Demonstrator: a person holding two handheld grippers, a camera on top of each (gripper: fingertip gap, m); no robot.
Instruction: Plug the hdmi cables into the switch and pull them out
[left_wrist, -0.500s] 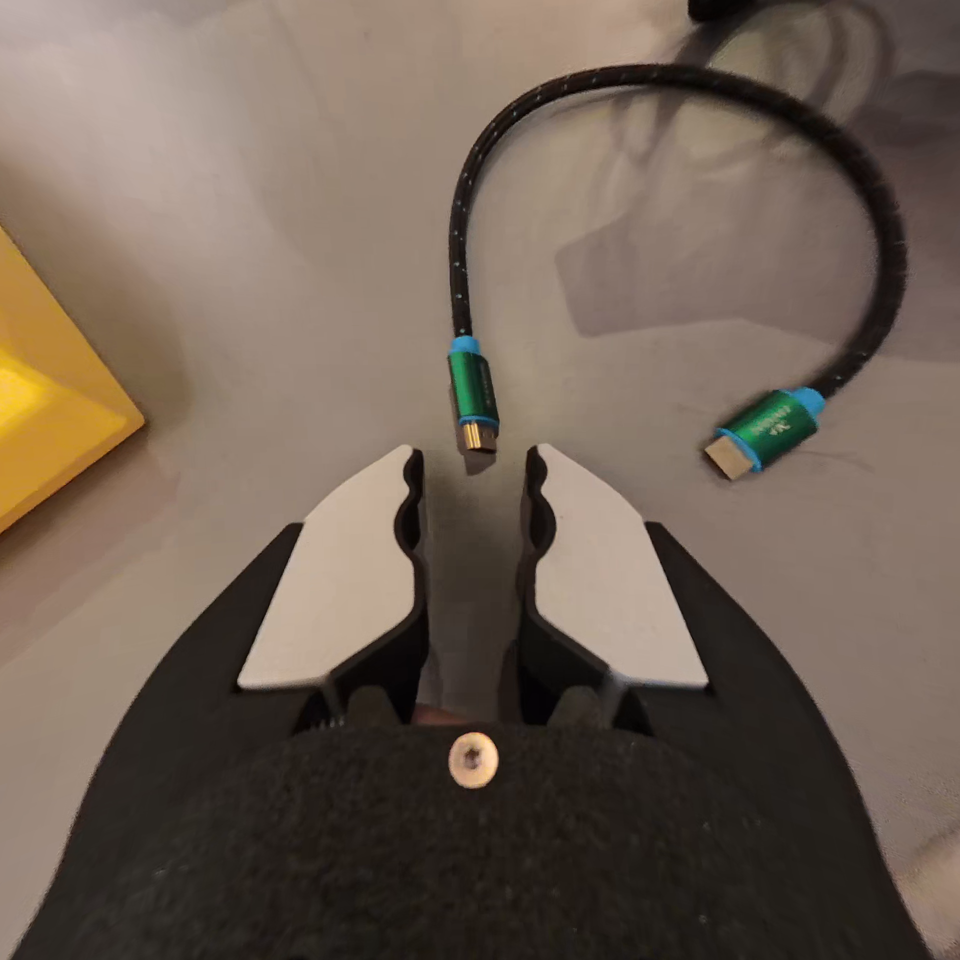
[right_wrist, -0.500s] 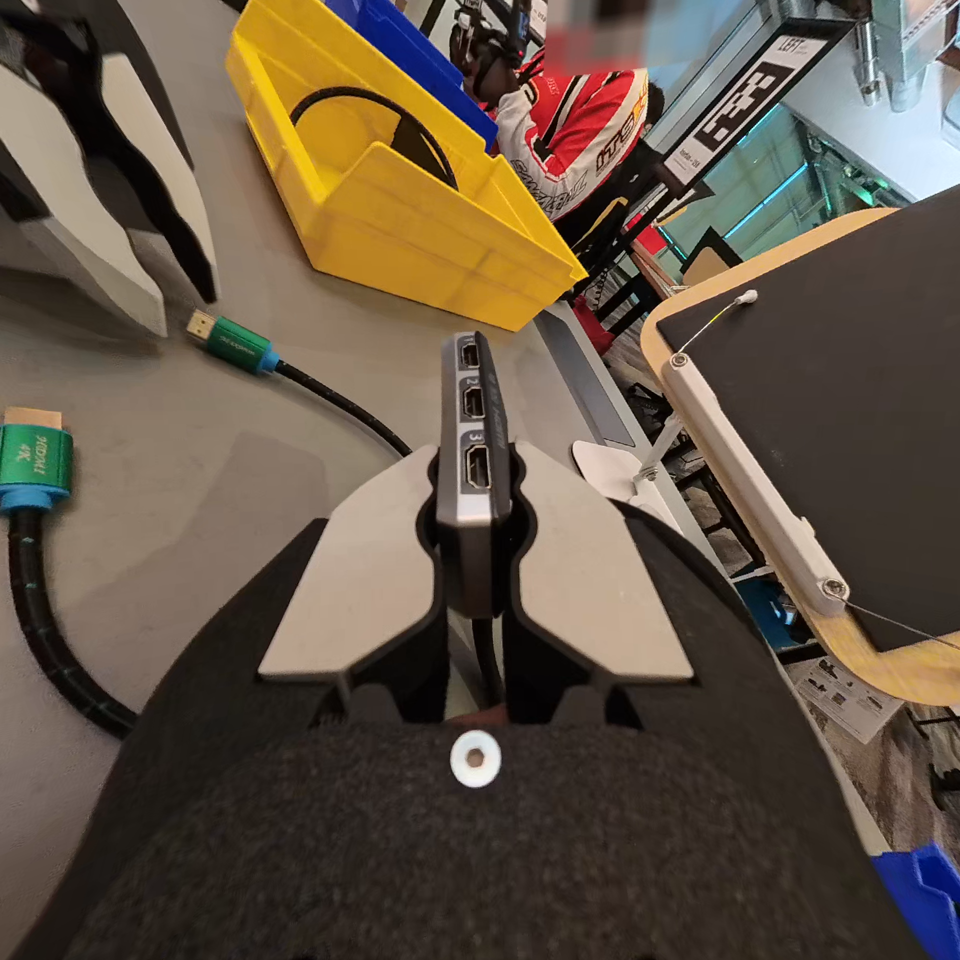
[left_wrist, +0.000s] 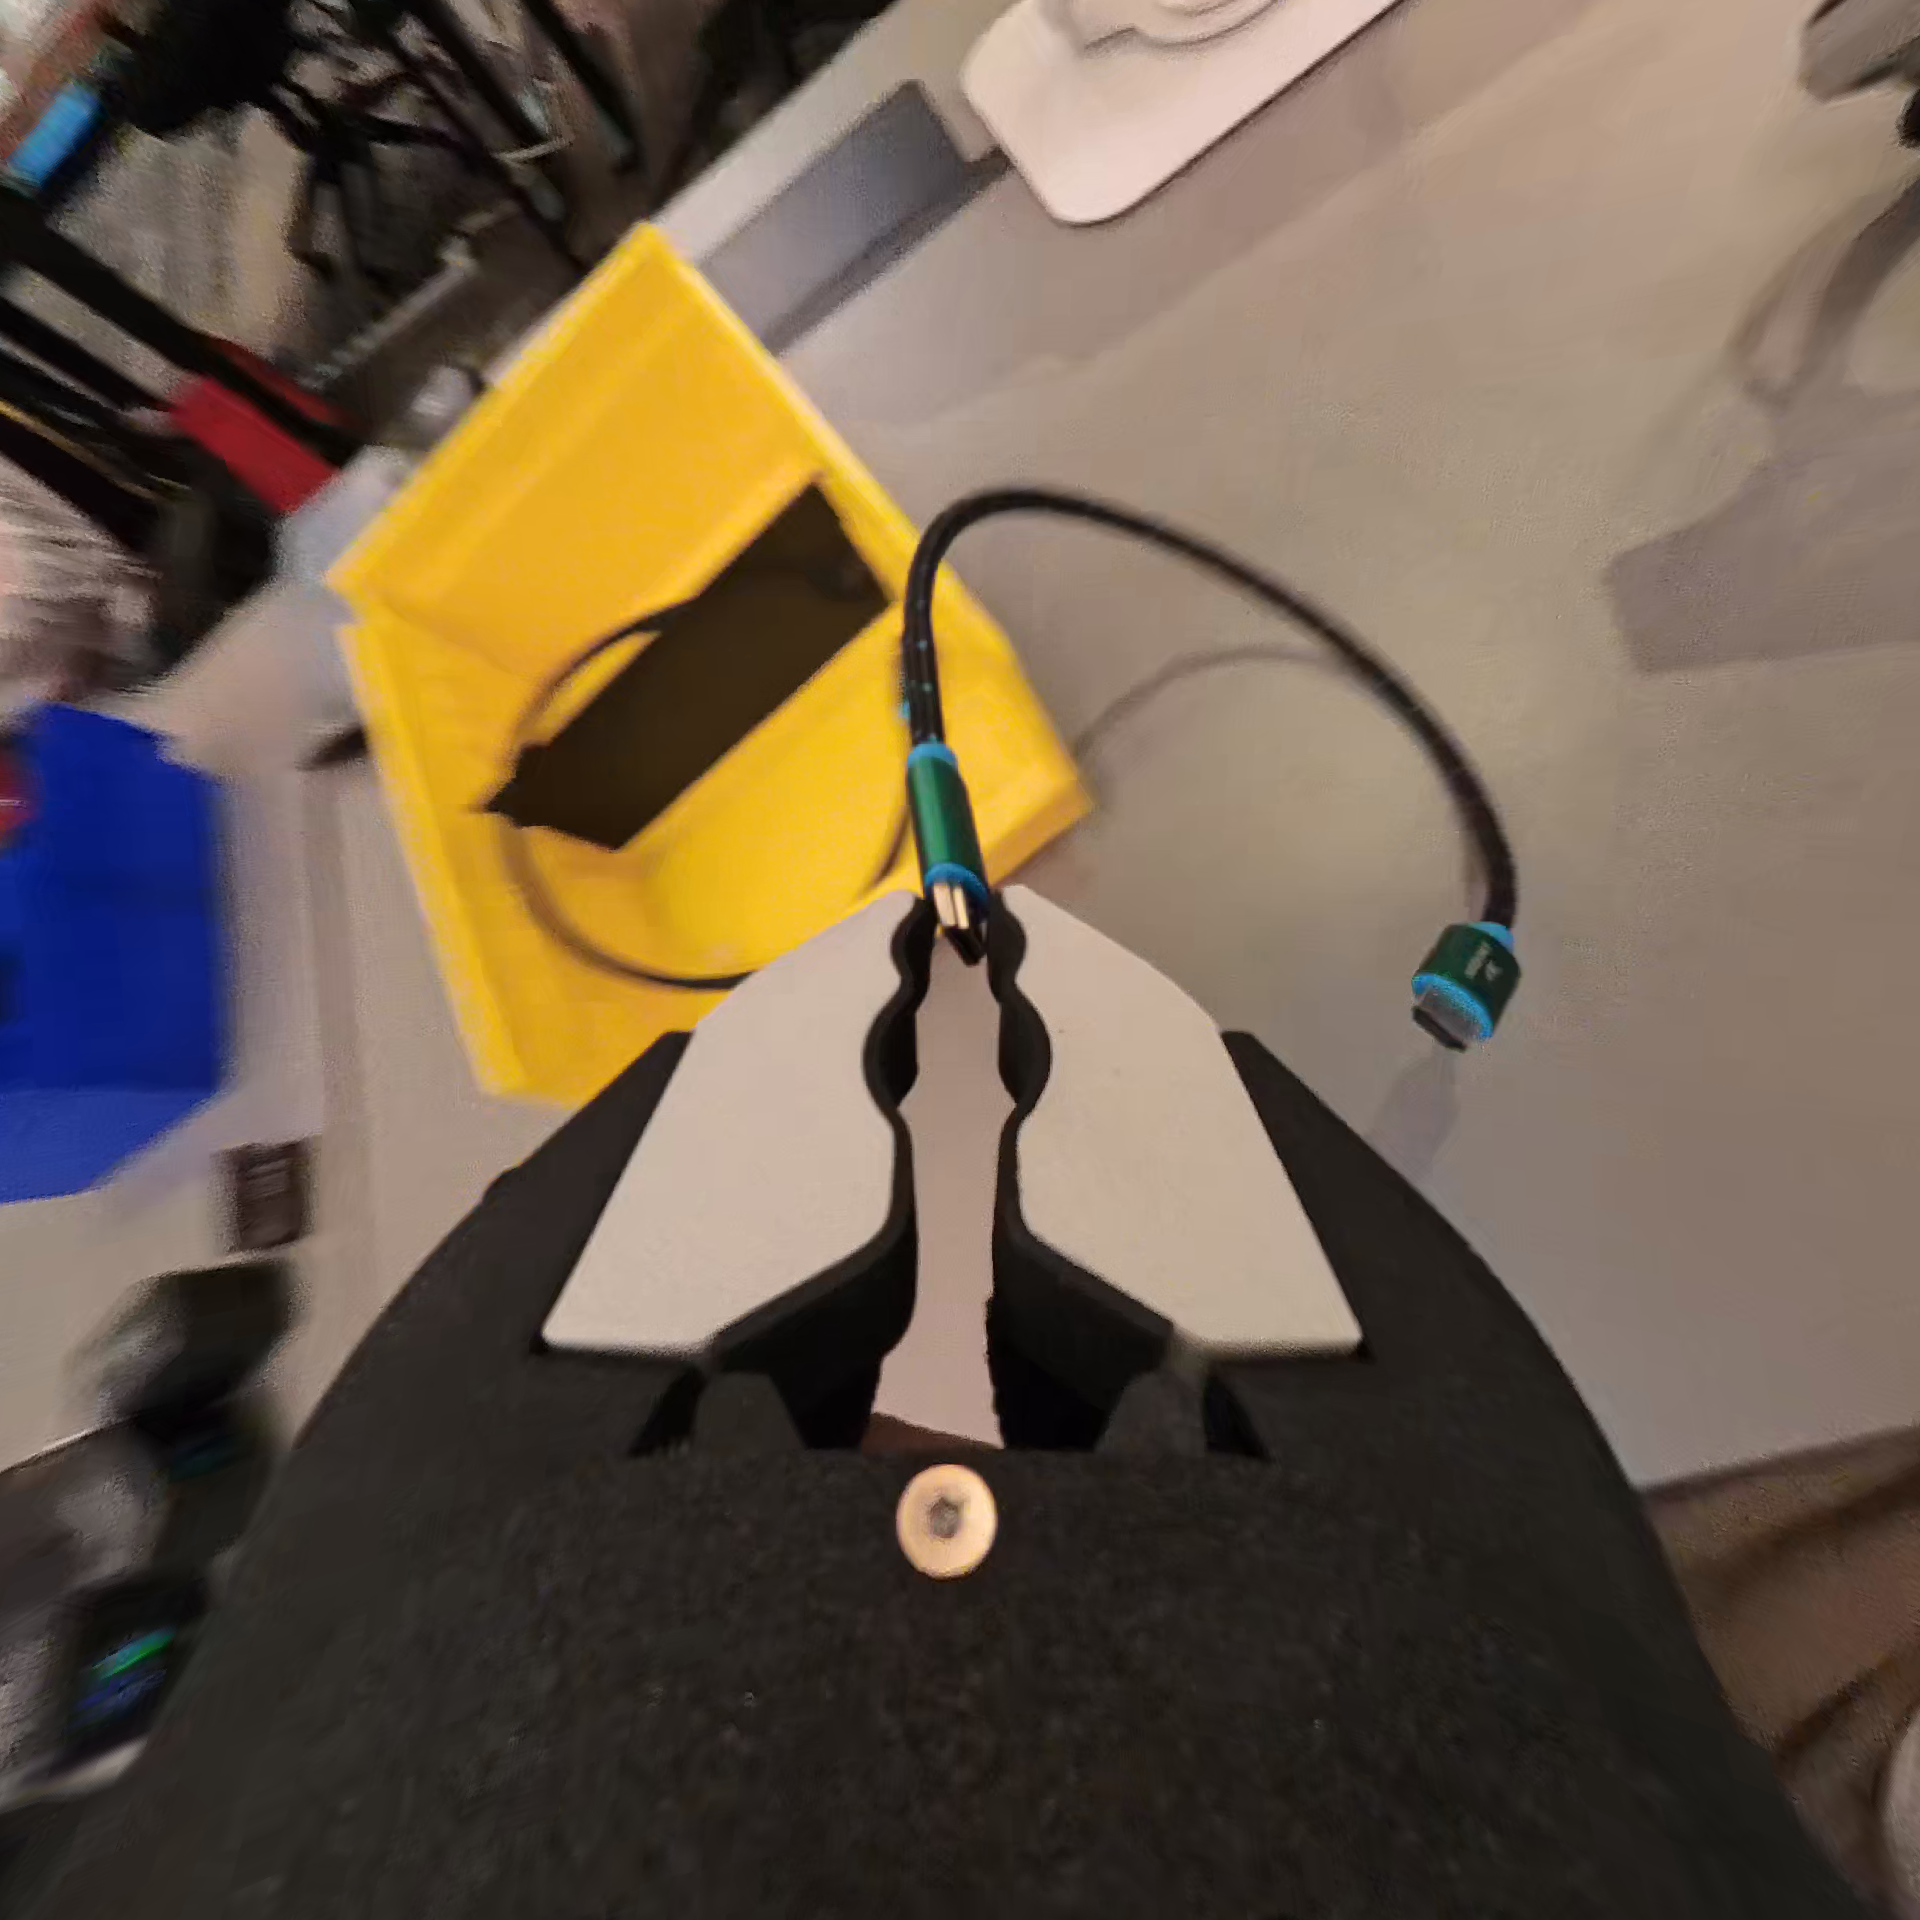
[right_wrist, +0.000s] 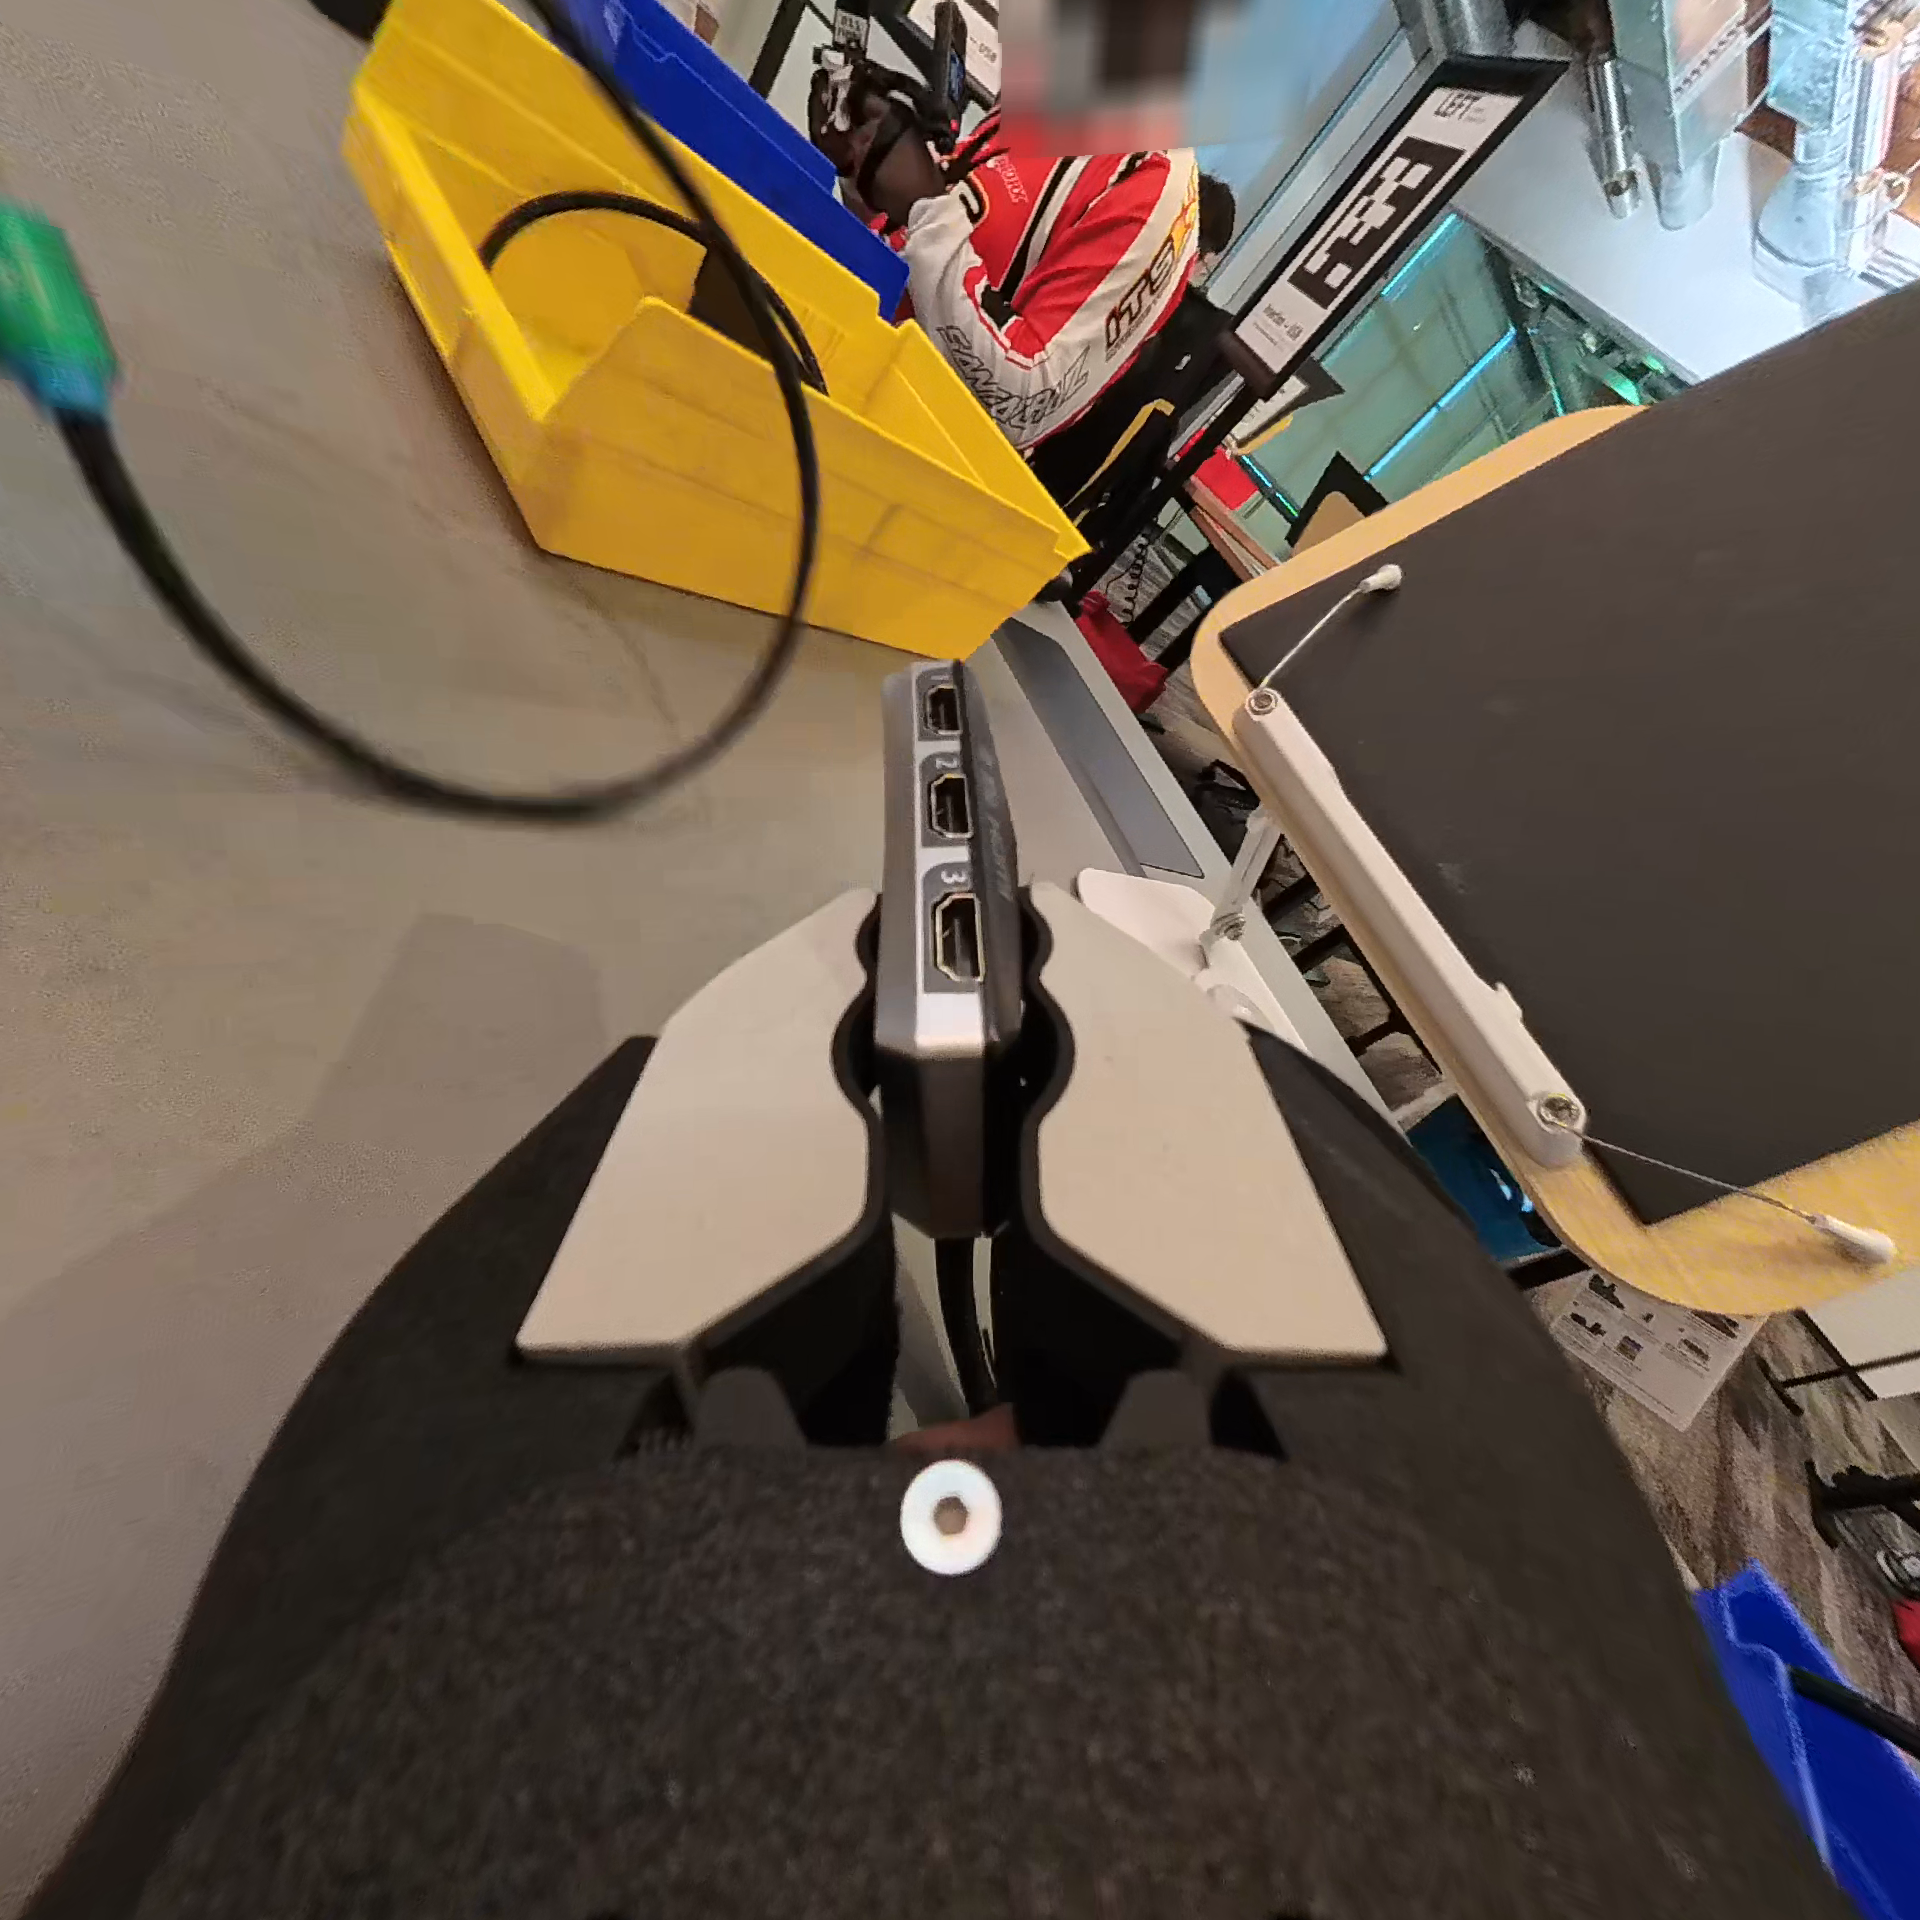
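Note:
My left gripper (left_wrist: 958, 914) is shut on the metal tip of a green HDMI plug (left_wrist: 940, 821), held up in front of the yellow bin. Its black braided cable (left_wrist: 1351, 644) arcs right to a second green plug (left_wrist: 1460, 977) hanging just above the grey table. My right gripper (right_wrist: 951, 914) is shut on the grey HDMI switch (right_wrist: 940, 790), held on edge with three empty ports facing the camera. In the right wrist view a blurred green plug (right_wrist: 42, 301) shows at the left edge, with its cable (right_wrist: 520, 800) looping before the bin.
A yellow bin (left_wrist: 623, 540) (right_wrist: 727, 468) holds a thin black cable, with a blue bin (left_wrist: 94, 935) (right_wrist: 727, 104) beside it. A black board with a wooden rim (right_wrist: 1610, 831) stands close on the right. A person in a red and white jacket (right_wrist: 1049, 270) is beyond the table. There is about 25 cm between the tips of the two grippers.
My left gripper has closed on the plug's tip and lifted it, swinging toward the yellow bin. The cable has come off the table. The right gripper still holds the switch.

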